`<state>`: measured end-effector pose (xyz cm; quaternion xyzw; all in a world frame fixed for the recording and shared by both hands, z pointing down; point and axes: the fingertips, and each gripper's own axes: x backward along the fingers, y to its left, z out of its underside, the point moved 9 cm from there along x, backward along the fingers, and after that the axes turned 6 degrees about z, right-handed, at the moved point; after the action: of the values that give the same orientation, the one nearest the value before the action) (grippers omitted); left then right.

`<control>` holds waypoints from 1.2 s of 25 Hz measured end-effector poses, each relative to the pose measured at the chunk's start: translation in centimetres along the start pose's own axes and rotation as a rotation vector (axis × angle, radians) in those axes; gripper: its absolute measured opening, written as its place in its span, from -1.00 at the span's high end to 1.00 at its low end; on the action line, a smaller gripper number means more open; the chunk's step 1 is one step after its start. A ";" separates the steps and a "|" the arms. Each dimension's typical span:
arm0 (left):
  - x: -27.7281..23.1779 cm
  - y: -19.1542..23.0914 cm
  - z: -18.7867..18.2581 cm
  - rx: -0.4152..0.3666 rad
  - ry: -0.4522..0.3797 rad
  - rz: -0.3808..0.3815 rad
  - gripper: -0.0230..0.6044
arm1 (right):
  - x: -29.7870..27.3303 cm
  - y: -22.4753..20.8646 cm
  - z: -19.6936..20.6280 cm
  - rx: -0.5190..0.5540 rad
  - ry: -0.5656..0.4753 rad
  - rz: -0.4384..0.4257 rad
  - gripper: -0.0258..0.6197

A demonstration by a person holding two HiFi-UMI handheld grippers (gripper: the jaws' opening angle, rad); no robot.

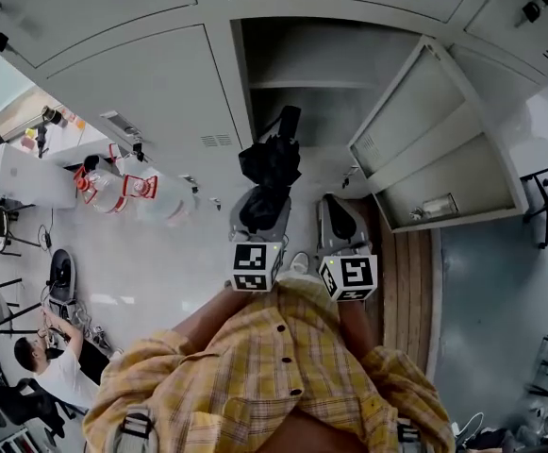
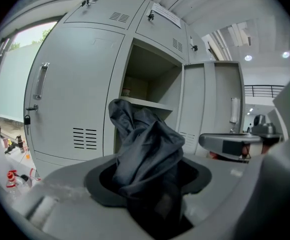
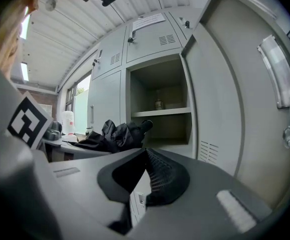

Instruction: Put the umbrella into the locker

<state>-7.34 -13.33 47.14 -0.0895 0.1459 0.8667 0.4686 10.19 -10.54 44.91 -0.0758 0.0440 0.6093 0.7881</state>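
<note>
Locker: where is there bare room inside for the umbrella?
Below the shelf, the locker compartment looks bare between its side walls, though the umbrella hides part of it. Above the shelf, a small container sits at the back; the front is free.

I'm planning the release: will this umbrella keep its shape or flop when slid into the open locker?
Probably floppy outside: the umbrella shows loose fabric bunched in folds above the left tool. Its core seems stiff, since its far end juts out straight towards the locker. Likely light: one tool carries it.
</note>
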 end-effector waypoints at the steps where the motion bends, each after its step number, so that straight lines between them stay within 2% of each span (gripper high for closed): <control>1: -0.4 0.0 -0.2 0.003 0.003 -0.003 0.10 | -0.3 -0.2 0.0 -0.001 0.001 -0.004 0.94; 16: -5.9 1.0 -1.5 0.003 0.042 -0.041 0.10 | -3.8 -2.6 0.1 -0.008 0.011 -0.044 0.94; 30: -11.5 1.6 -3.1 -0.008 0.020 -0.075 0.10 | -5.6 -4.8 0.3 -0.022 0.016 -0.050 0.94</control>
<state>-2.42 -24.24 47.83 -0.1055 0.1437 0.8481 0.4990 13.39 -17.02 46.41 -0.0903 0.0415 0.5891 0.8019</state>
